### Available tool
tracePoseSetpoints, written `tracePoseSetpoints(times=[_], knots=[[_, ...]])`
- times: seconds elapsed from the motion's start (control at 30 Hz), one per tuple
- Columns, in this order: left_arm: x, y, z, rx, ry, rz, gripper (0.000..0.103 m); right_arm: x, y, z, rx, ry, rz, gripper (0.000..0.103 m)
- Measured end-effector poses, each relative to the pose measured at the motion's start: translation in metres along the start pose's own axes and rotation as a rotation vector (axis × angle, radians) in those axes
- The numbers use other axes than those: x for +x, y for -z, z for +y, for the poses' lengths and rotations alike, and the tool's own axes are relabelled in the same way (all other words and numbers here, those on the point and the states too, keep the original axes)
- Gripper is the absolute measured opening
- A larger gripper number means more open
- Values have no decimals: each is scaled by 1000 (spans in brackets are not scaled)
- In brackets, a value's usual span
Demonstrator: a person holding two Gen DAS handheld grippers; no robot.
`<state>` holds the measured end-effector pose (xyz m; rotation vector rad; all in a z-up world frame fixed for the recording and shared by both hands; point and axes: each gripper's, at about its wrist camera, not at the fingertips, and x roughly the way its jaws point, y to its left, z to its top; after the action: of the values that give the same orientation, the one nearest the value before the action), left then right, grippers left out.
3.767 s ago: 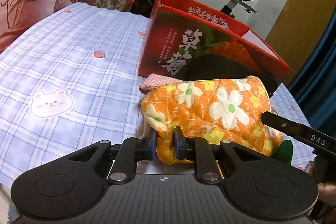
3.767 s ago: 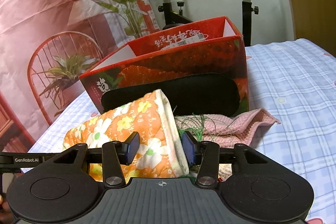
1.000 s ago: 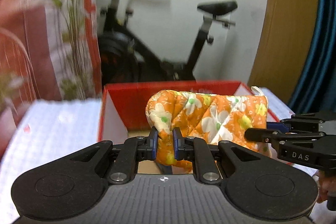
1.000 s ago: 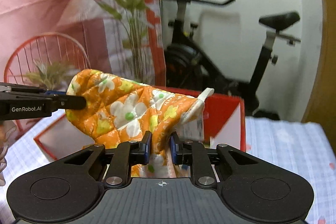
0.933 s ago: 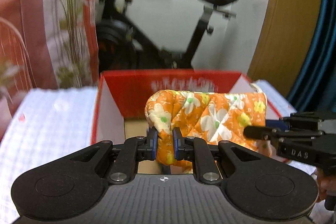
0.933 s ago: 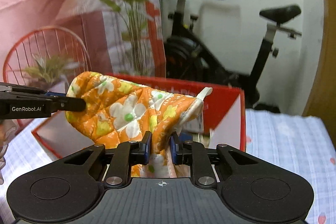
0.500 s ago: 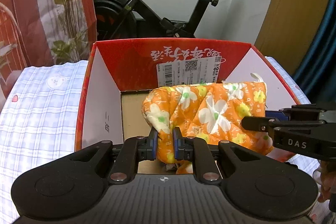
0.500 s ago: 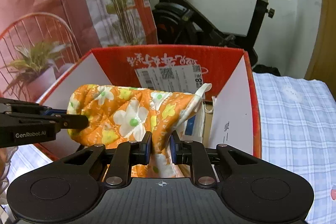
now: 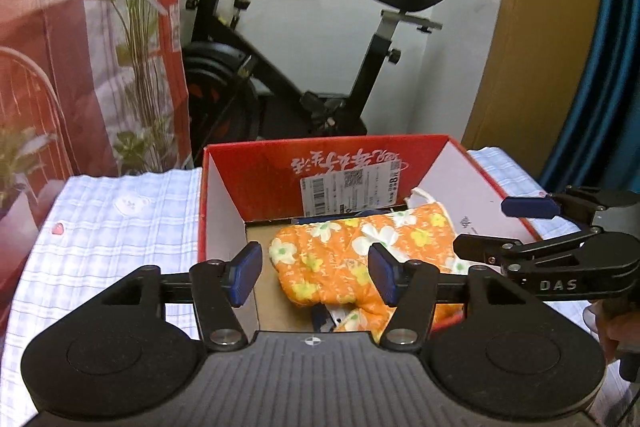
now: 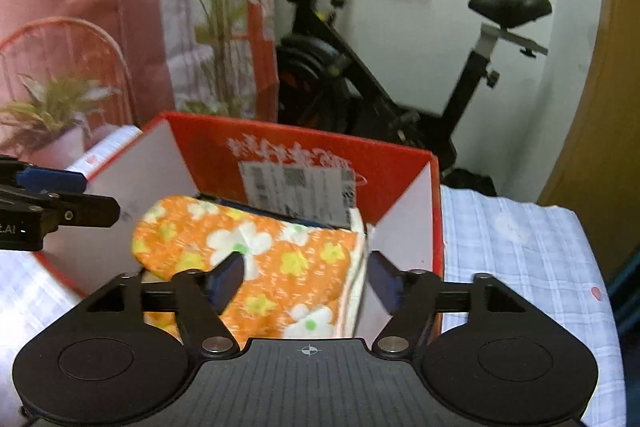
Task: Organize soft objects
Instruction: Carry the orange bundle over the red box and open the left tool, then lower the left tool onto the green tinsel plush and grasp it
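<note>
Left wrist view shows our left tongs (image 9: 314, 275) spread wide above the red box (image 9: 224, 203) on the bench (image 9: 112, 227), with the orange oven mitt (image 9: 352, 247) lying inside it. Our right tongs (image 10: 304, 277) are parted too, gripping nothing. We judge the drop step done; next we need to lift clear and find another soft thing.
</note>
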<state>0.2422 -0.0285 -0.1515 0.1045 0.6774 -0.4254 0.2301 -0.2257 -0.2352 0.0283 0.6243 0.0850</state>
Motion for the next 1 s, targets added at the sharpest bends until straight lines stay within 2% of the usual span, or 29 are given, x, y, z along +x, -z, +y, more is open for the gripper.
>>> tracePoseSetpoints(times=[0.1, 0.17, 0.23, 0.33, 0.47, 0.63, 0.8, 0.9, 1.0], knots=[[-22, 8, -3, -4, 8, -27, 63, -24, 6, 2, 3, -30, -58, 88], [-35, 16, -5, -14, 18, -41, 63, -40, 11, 4, 8, -46, -87, 91], [-47, 28, -7, -20, 29, -49, 63, -56, 19, 4, 15, -73, -117, 102], [-62, 50, -13, -19, 33, -45, 63, -80, 35, 5, 11, -88, -158, 103], [-72, 78, -19, -40, 31, -28, 63, -103, 63, 10, -14, -92, -163, 103], [-75, 114, -24, -120, 65, 20, 62, -117, 107, 15, -9, -124, -92, 102], [-65, 141, -38, -148, 108, 82, 62, -116, 146, 25, -66, -127, 68, 82], [-57, 152, -45, -151, 131, 112, 60, -116, 165, 27, -57, -169, 151, 80], [-51, 158, -48, -145, 150, 139, 55, -118, 181, 33, -89, -176, 203, 73]])
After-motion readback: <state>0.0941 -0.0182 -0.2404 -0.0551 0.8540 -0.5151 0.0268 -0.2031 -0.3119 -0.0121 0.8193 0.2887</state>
